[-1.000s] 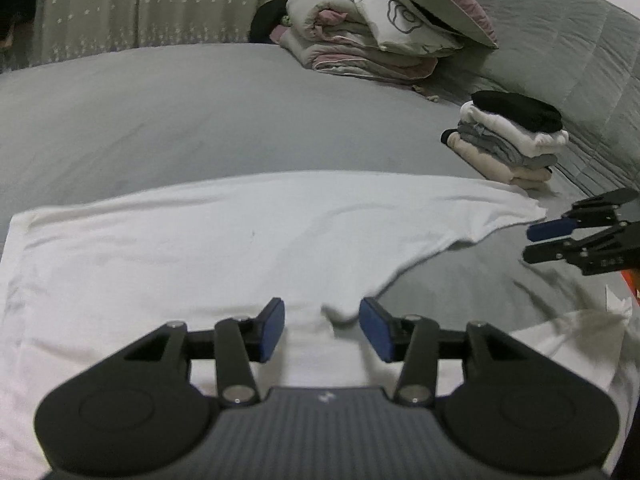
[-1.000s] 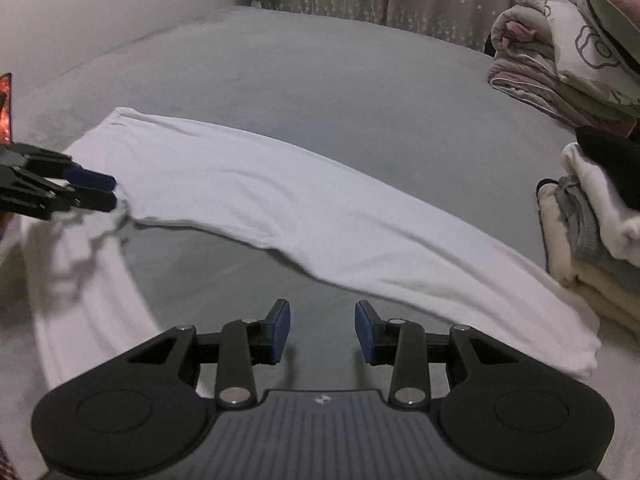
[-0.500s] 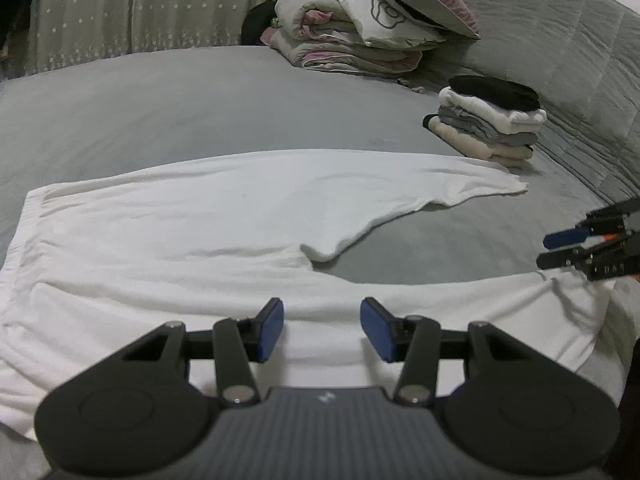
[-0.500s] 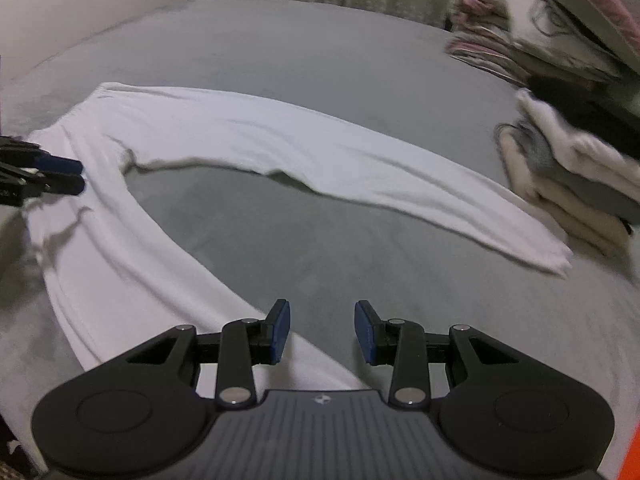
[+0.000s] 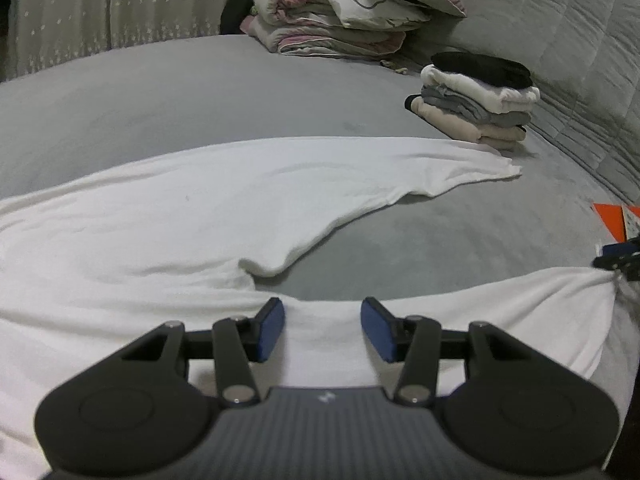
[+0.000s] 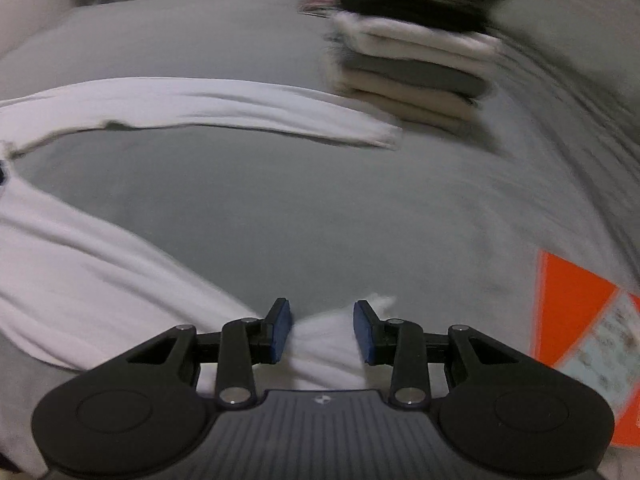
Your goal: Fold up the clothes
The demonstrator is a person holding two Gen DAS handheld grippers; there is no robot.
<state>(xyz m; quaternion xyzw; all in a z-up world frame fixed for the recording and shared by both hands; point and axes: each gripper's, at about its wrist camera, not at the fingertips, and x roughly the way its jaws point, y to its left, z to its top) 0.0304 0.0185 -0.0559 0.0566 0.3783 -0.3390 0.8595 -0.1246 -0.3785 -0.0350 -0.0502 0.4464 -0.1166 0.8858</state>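
Note:
White trousers (image 5: 160, 220) lie spread on the grey bed, the two legs forking apart toward the right. My left gripper (image 5: 322, 330) hovers open over the near leg, just short of the crotch, with nothing gripped. My right gripper (image 6: 322, 330) sits at the hem end of the near leg (image 6: 80, 264). White cloth bunches between its blue pads, which stand apart as wide as before. In the left wrist view the right gripper (image 5: 618, 254) shows at the right edge, at that hem. The right wrist view is motion-blurred.
A stack of folded clothes (image 5: 476, 96) (image 6: 408, 68) stands just beyond the far leg's hem. Folded duvets and a pillow (image 5: 340, 12) are piled at the back, by a quilted headboard (image 5: 580, 40). An orange card (image 6: 572, 308) lies right of the right gripper.
The right gripper swung right and down onto the near leg's hem, and cloth now lies between its pads. The left gripper drew back from the crotch onto the near leg.

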